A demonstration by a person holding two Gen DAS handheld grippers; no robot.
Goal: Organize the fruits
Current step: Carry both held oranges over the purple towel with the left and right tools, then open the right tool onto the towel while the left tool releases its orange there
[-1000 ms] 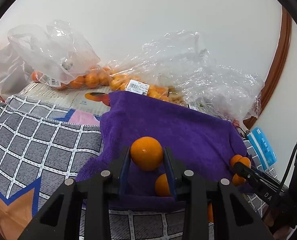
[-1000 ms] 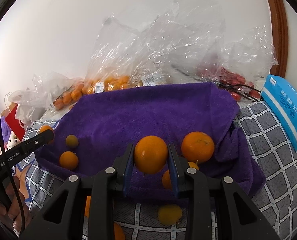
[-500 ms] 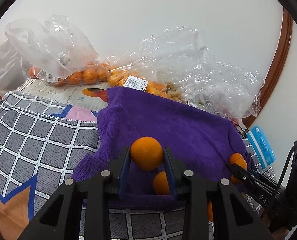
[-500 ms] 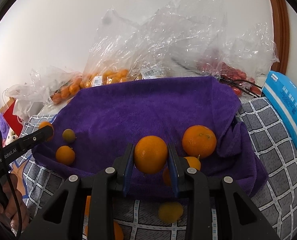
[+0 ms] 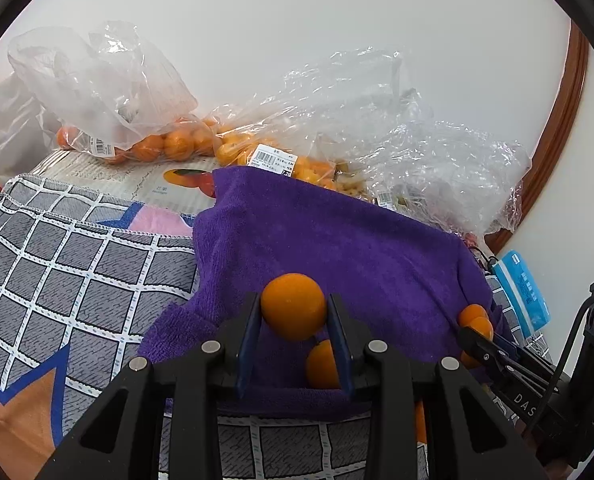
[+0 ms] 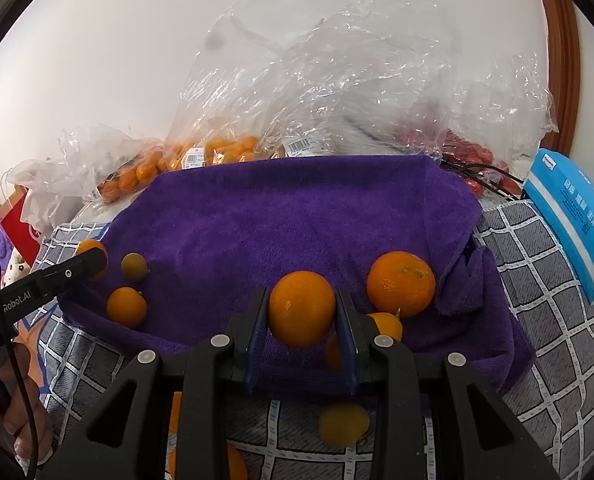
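Oranges (image 5: 294,306) (image 6: 301,309) clamped above purple towel's (image 6: 297,216) near edge.

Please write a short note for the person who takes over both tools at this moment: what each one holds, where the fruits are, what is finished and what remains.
Left tool: shut on a round orange fruit, above the purple towel.
Right tool: shut on another round orange fruit, above the same towel.
On the towel: a large orange, a small orange, a dull greenish fruit.
Off the towel, on the grey checked cloth: a yellowish fruit.
Done: several fruits placed on the towel.
Left: set down both held fruits, collect the loose one. Clear plastic bags behind remain full.
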